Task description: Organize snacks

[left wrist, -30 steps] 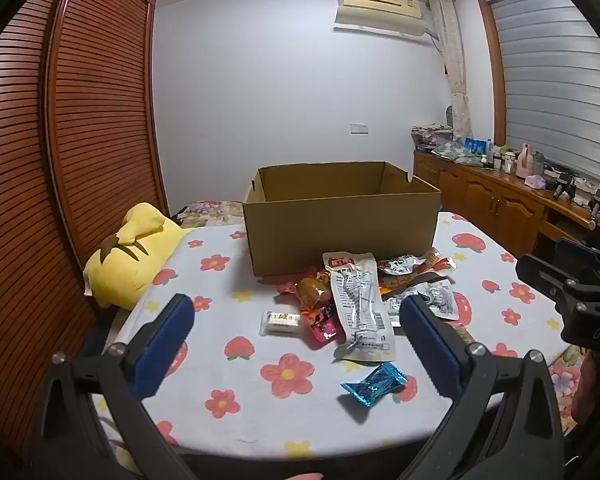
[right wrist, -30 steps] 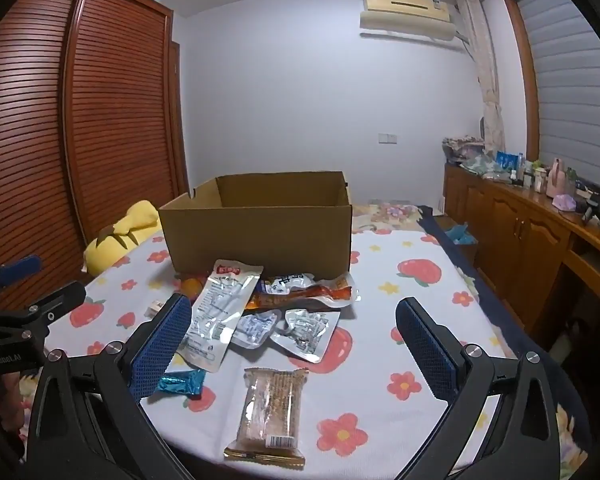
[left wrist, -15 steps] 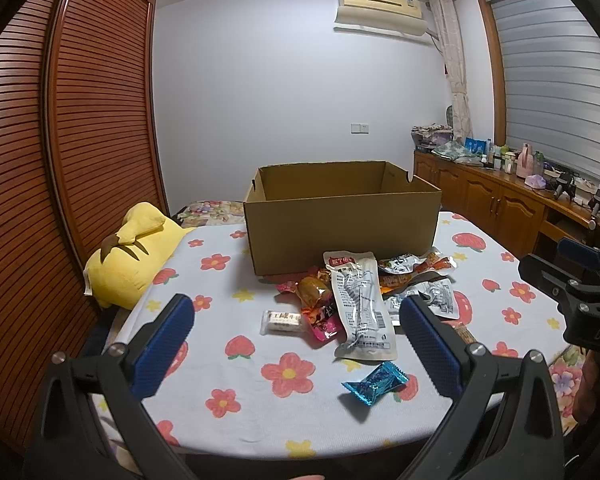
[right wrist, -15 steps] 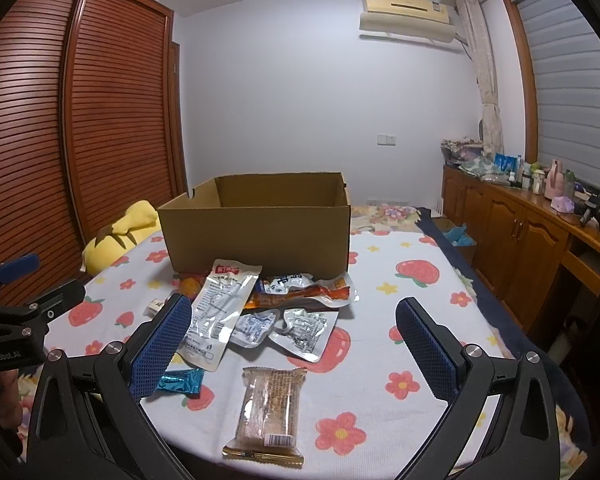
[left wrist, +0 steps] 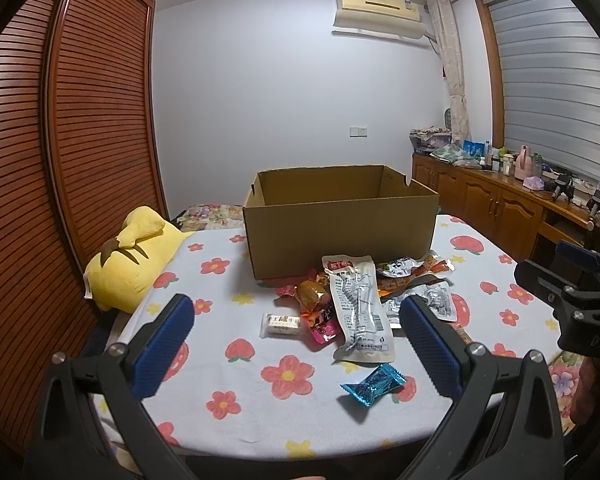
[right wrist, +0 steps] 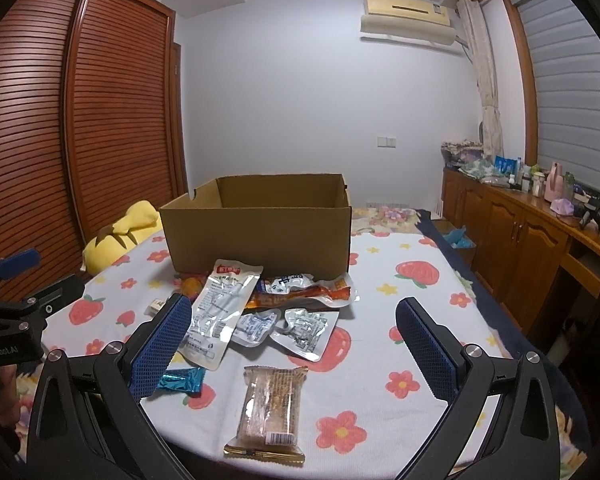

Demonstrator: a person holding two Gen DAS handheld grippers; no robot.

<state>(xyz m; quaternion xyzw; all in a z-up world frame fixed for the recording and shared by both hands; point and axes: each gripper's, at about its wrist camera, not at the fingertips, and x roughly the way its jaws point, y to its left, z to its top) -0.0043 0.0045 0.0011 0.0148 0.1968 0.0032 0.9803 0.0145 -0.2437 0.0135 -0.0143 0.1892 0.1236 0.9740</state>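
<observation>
Left gripper [left wrist: 296,344] and right gripper [right wrist: 292,344] both spread wide, holding nothing, above the near table edge [left wrist: 236,436], blue candy [left wrist: 374,383] and brown bar [right wrist: 270,410] nearest, snack pile [left wrist: 360,300] beyond, cardboard box [left wrist: 340,232] behind.

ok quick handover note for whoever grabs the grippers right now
Left gripper: open, empty, held above the table's near edge.
Right gripper: open, empty, above the brown biscuit pack.
Cardboard box: open; no snacks visible inside, floor hidden.
Snacks: pile in front of the box around the long silver pouch; blue candy and the biscuit pack nearer.
Done: nothing visibly. Left: all snacks.
</observation>
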